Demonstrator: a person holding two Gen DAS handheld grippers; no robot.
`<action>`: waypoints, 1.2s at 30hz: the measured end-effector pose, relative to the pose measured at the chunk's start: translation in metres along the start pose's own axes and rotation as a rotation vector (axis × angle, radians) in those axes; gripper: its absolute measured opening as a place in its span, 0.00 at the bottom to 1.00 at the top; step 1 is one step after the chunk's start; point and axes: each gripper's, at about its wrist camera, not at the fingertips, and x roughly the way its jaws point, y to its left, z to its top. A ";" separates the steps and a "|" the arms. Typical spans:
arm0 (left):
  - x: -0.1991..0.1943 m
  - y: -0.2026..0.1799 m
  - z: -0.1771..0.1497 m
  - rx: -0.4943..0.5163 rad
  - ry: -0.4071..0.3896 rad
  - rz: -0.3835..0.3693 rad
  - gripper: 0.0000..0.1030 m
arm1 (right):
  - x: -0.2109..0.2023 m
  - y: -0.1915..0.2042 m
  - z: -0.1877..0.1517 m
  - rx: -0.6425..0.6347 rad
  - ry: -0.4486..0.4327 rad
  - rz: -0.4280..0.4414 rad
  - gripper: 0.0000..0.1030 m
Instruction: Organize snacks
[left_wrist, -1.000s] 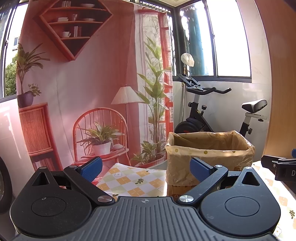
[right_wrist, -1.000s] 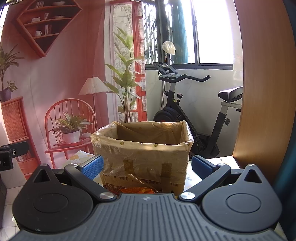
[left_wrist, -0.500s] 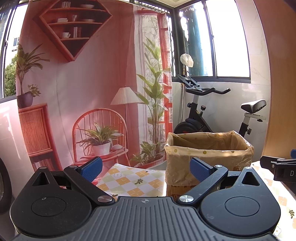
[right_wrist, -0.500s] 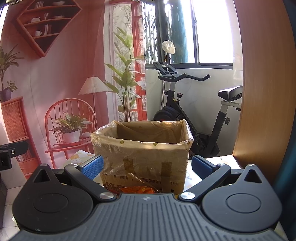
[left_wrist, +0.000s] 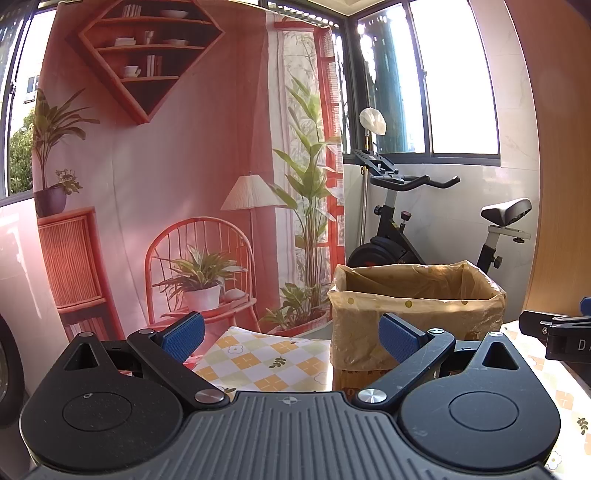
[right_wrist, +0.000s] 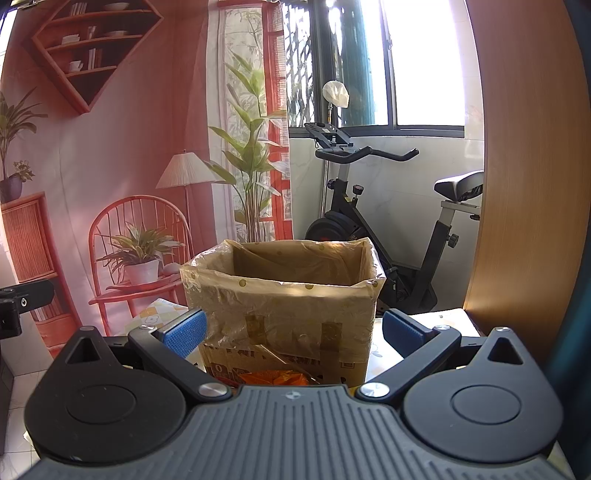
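A cardboard box (right_wrist: 288, 295) lined with a yellowish plastic bag stands open on the table, straight ahead of my right gripper (right_wrist: 293, 332). That gripper is open and empty. An orange snack packet (right_wrist: 275, 376) lies in front of the box, just past the gripper body. In the left wrist view the box (left_wrist: 413, 314) is to the right of centre. My left gripper (left_wrist: 291, 338) is open and empty above the checked tablecloth (left_wrist: 266, 358). The right gripper's body (left_wrist: 557, 332) shows at the right edge.
A printed backdrop of a chair and plants (left_wrist: 199, 258) hangs behind the table. An exercise bike (right_wrist: 388, 229) stands behind the box by the window. A wooden panel (right_wrist: 524, 184) rises at the right. The left gripper's body (right_wrist: 18, 302) shows at the left edge.
Both views have shifted only slightly. Both grippers stay open and empty, and the box has not moved.
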 end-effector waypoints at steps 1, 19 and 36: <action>0.000 0.000 0.000 0.000 0.000 -0.001 0.99 | 0.000 0.000 0.000 0.000 0.000 0.000 1.00; 0.000 0.000 0.000 0.000 -0.003 0.000 0.99 | 0.000 0.000 0.000 0.000 0.000 0.001 1.00; 0.002 0.005 -0.003 -0.017 -0.011 -0.015 0.99 | 0.002 0.000 -0.004 0.006 -0.003 -0.001 1.00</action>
